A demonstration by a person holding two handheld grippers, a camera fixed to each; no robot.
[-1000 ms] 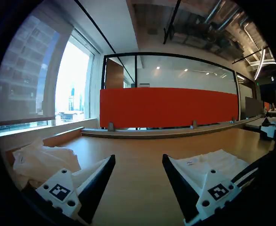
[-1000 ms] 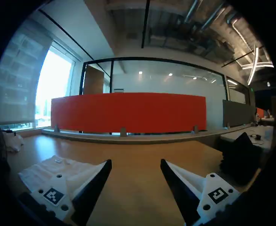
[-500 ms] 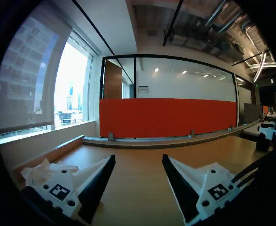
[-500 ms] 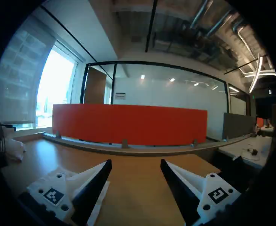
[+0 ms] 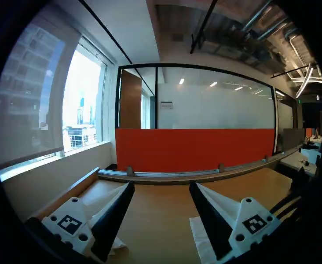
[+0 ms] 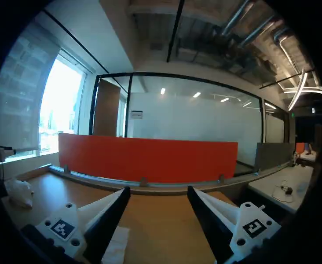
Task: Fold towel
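Spanning the far side of the room, a black-framed glass wall stands under an open ceiling with bare metal pipes. A tall bright window runs along one side. Below the glass, a long orange partition panel closes off the back edge of a light brown wooden table, which fills the lower part of both views. A neighbouring pale desk with a dark cable on it lies beyond the table in the right gripper view.

The left gripper is held above the table and points toward the partition. Its two black-and-white fingers are spread wide apart with nothing between them. The right gripper is held the same way, its fingers likewise well apart and gripping nothing.

The flat white towel lies on the table low in the left gripper view, partly hidden behind that gripper's right-hand finger. In the right gripper view a white corner of it shows at the bottom edge, just beside the left-hand finger. Neither gripper touches it. A crumpled white cloth sits on the table near the window side, well apart from the towel.
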